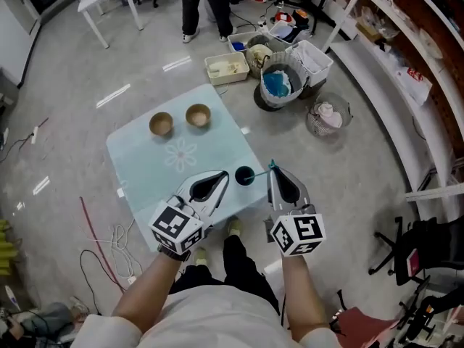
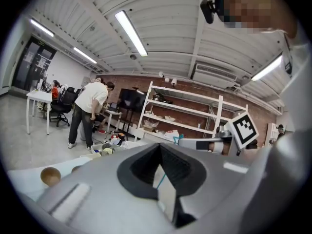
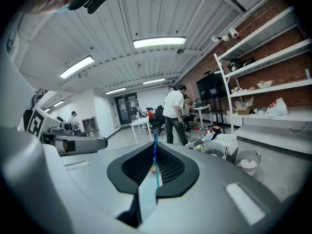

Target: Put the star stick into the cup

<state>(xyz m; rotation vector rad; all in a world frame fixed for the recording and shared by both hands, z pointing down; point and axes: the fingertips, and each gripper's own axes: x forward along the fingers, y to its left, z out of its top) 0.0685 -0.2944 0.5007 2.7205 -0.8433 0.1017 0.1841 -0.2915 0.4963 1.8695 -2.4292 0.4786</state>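
While the star stick point(image 1: 272, 166) was pinched between the closed jaws of the right gripper point(image 1: 275, 172), its teal star stood just right of the cup point(image 1: 245, 175), not yet inside. For a clean drop, the stick would best be carried left over the cup's mouth, turned upright and lowered before the grip was loosened. The left gripper point(image 1: 222, 177) was held just left of the cup, jaws drawn together with nothing clearly between them. The cup's dark interior could not be read. Farther off on the table point(image 1: 138, 169), two wooden bowls point(image 1: 161, 124) were seen empty; bins point(image 1: 226, 68) on the floor beyond held clutter.
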